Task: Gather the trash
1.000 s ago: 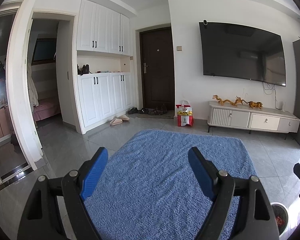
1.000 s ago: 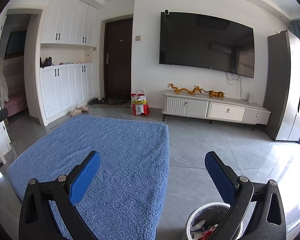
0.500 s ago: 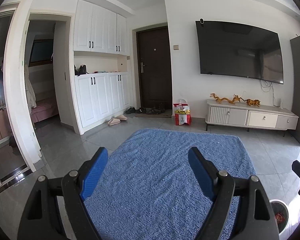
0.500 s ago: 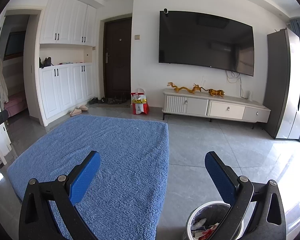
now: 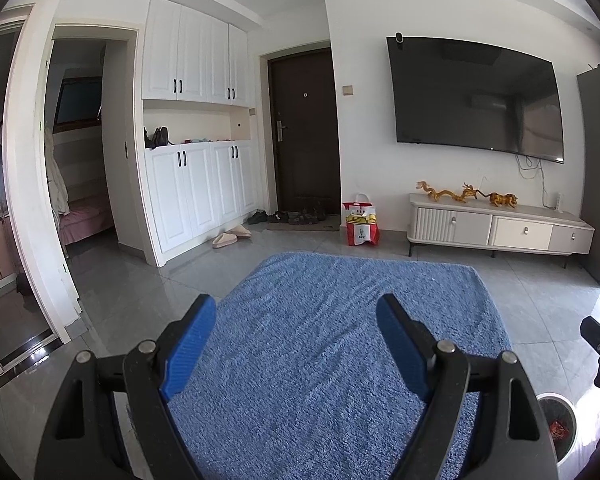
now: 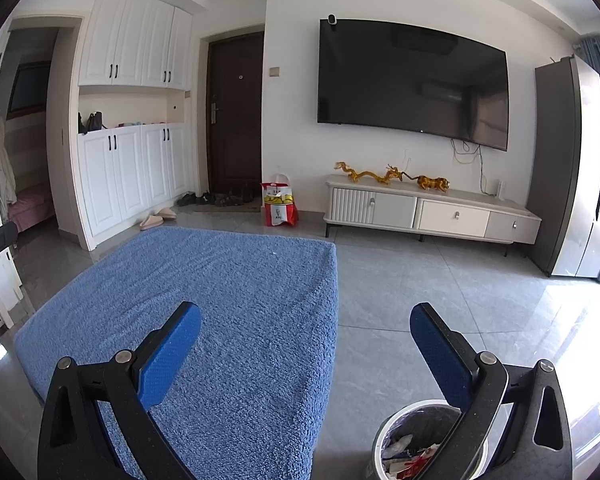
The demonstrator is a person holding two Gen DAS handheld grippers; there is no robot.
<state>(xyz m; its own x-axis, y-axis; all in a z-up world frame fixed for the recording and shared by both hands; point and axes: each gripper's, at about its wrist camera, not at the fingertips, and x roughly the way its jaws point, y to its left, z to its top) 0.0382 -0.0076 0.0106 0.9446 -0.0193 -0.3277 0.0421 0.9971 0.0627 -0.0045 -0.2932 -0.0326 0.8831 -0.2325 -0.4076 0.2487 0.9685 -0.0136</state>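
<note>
A white trash bin [image 6: 416, 444] with a liner and several pieces of trash inside stands on the grey tile floor at the bottom right of the right wrist view, partly behind my right finger. It also shows at the bottom right of the left wrist view [image 5: 556, 426]. My left gripper [image 5: 296, 320] is open and empty above the blue rug [image 5: 320, 340]. My right gripper [image 6: 305, 328] is open and empty above the rug's right edge [image 6: 260, 300]. A tiny white speck [image 6: 275, 255] lies on the rug.
A red and white KFC bag [image 6: 279, 206] stands on the floor by the dark door [image 6: 234, 120]. A white TV console [image 6: 432, 212] sits under the wall TV [image 6: 412, 84]. White cabinets [image 5: 196, 136], slippers [image 5: 230, 237] and shoes are at left. A tall grey cabinet [image 6: 560, 168] is at right.
Both views have shifted only slightly; the left camera has turned a little so the room sits further left. Both grippers stay open and empty.
</note>
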